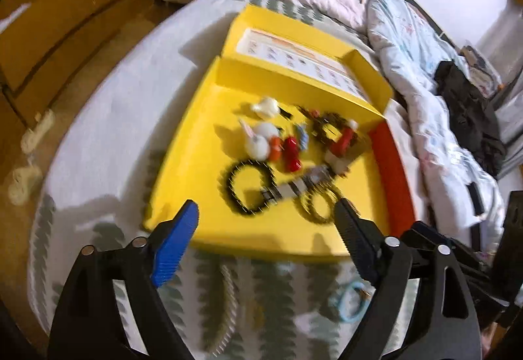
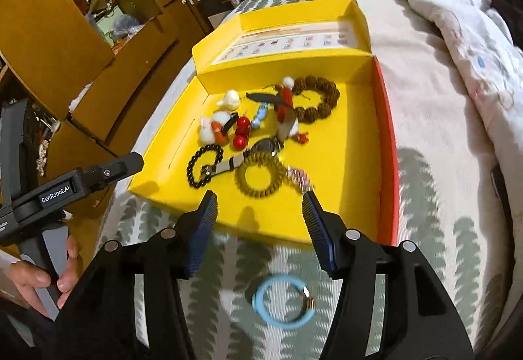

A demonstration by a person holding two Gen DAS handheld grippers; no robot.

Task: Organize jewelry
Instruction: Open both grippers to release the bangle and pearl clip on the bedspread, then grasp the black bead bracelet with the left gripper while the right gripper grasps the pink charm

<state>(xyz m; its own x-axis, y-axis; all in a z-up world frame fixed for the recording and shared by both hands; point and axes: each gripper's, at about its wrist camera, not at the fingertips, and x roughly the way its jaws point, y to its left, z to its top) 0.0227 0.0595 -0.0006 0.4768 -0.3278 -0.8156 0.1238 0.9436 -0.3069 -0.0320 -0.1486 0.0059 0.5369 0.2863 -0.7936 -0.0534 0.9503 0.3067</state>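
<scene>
An open yellow box (image 2: pixel 343 144) (image 1: pixel 196 163) lies on the bed and holds several jewelry pieces: a black bead bracelet (image 2: pixel 204 170) (image 1: pixel 245 190), a brown coil band (image 2: pixel 261 177), a large brown bead bracelet (image 2: pixel 318 101), a watch (image 2: pixel 264 147), red beads (image 2: pixel 242 131) and white charms (image 2: pixel 228 100). A light blue ring bracelet (image 2: pixel 282 301) (image 1: pixel 351 302) lies on the bedsheet in front of the box. A pale chain (image 1: pixel 228 304) lies on the sheet too. My left gripper (image 1: pixel 266 217) is open and empty above the box's near edge. My right gripper (image 2: pixel 260 208) is open and empty, above the blue bracelet.
A rumpled quilt (image 2: pixel 441 0) and dark clothes (image 1: pixel 467 118) lie on the bed at the right. Wooden cabinets (image 2: pixel 49 33) stand at the left, past the bed's edge. The left gripper's body (image 2: pixel 75 183) and a hand (image 2: pixel 32 281) show in the right view.
</scene>
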